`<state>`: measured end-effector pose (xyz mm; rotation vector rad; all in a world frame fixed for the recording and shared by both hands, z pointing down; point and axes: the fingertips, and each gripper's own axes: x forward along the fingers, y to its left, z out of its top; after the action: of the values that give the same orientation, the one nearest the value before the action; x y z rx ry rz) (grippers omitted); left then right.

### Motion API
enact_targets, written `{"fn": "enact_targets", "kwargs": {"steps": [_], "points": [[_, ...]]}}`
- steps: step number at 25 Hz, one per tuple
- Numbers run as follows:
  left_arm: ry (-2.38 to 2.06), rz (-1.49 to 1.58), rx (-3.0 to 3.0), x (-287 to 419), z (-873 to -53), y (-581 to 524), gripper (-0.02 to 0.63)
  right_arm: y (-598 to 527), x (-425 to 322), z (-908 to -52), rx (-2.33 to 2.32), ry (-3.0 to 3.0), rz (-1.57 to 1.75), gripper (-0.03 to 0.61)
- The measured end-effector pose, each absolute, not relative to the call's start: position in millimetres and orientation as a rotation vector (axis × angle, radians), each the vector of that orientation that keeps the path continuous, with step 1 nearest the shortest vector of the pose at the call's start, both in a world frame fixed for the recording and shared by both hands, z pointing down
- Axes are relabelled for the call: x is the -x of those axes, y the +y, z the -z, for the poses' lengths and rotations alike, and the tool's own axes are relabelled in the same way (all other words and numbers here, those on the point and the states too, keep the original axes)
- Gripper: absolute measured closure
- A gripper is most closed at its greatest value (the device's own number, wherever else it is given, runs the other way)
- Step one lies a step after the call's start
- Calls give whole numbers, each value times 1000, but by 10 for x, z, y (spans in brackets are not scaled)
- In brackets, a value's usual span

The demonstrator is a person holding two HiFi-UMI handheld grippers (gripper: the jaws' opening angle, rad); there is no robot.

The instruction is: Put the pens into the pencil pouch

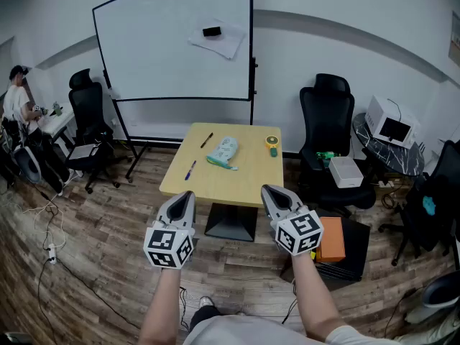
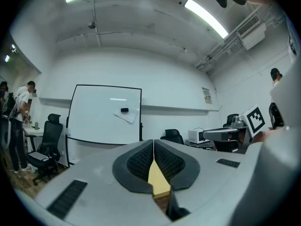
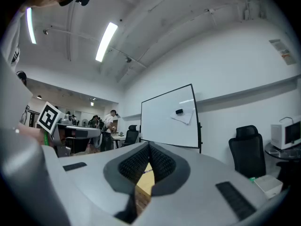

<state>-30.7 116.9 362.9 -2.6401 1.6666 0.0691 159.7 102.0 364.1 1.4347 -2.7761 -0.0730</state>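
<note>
Pens [image 1: 190,169], soft pouch [image 1: 223,152], left hand-held gripper [image 1: 188,195], right hand-held gripper [image 1: 269,190], both pinched closed

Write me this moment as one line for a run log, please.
phase: task not begun | left gripper: shut, empty | right gripper: shut, empty | black pen, blue pen: on table, outside pouch

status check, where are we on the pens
Left gripper and right gripper shut, empty, short of table. Black pen and blue pen lie outside pouch. Nothing in the way.

Table [image 1: 241,184]: pouch [image 1: 223,152], pens [image 1: 190,169], yellow item [image 1: 272,144]
</note>
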Motion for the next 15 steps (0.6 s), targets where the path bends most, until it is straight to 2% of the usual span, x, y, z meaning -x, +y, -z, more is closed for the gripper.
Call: {"fn": "enact_targets", "kwargs": {"steps": [15], "points": [[1662,-61,2660,243,-3688,1182,598,1024,-1624,-3658,-1442,-2776,65,578]]}}
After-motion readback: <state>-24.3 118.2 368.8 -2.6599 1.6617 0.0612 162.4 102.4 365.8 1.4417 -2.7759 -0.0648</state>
